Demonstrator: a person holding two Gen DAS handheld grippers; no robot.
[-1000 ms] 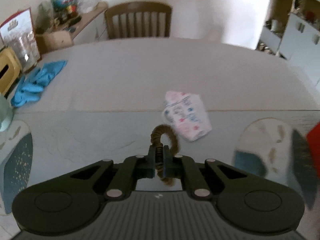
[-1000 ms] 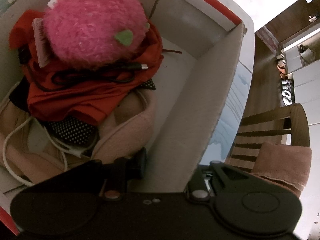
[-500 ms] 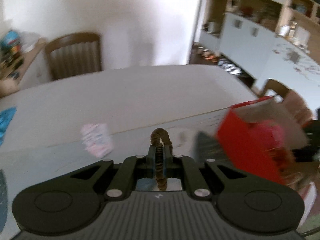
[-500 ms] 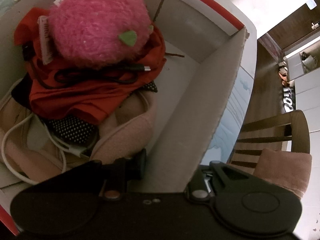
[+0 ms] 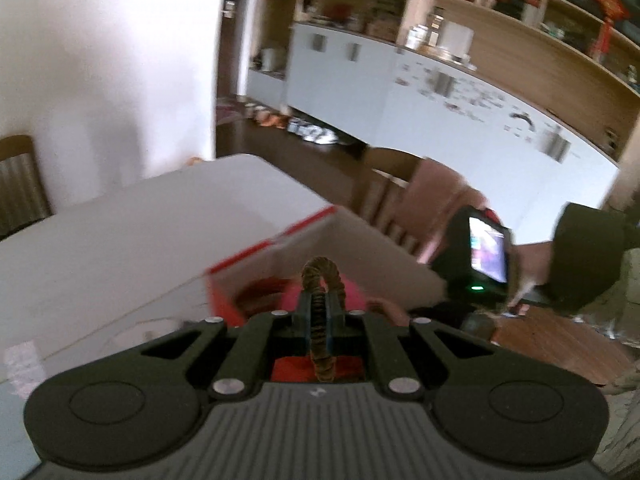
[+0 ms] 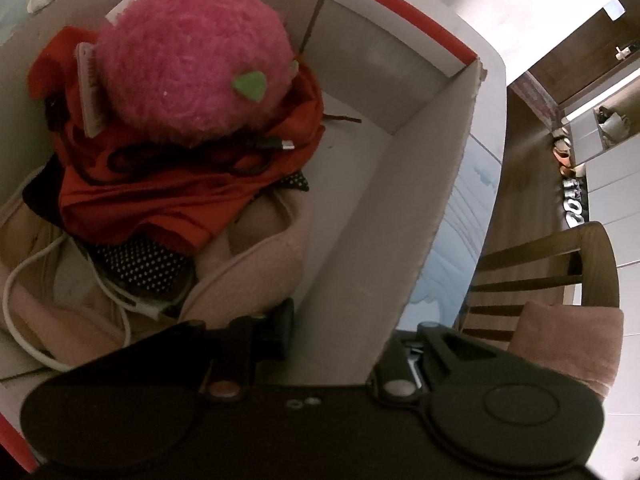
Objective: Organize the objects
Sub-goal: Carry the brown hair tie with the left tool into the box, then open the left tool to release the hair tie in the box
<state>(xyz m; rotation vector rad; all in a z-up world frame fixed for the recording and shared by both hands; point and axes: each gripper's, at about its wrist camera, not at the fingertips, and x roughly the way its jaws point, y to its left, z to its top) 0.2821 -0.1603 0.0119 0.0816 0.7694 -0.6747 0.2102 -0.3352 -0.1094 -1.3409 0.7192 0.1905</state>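
My left gripper [image 5: 320,312] is shut on a brown braided ring [image 5: 320,280] and holds it above the open red and white cardboard box [image 5: 280,248]. My right gripper [image 6: 340,328] straddles the box wall [image 6: 400,220], one finger [image 6: 276,328] inside and the other outside, and looks clamped on it. Inside the box lie a pink plush ball [image 6: 192,64], a red cloth [image 6: 160,192], a black cable [image 6: 240,152], a pink slipper [image 6: 248,272] and a white cable [image 6: 24,280].
The box stands on a white table [image 5: 120,232] near its right edge. A wooden chair [image 6: 540,272] with a pink cloth [image 6: 568,340] on it stands beside the table. White cabinets [image 5: 440,92] and shelves line the far wall.
My left gripper has swung right with the ring, from over the table to above the box. The right gripper has stayed on the box wall, and the box has shifted slightly.
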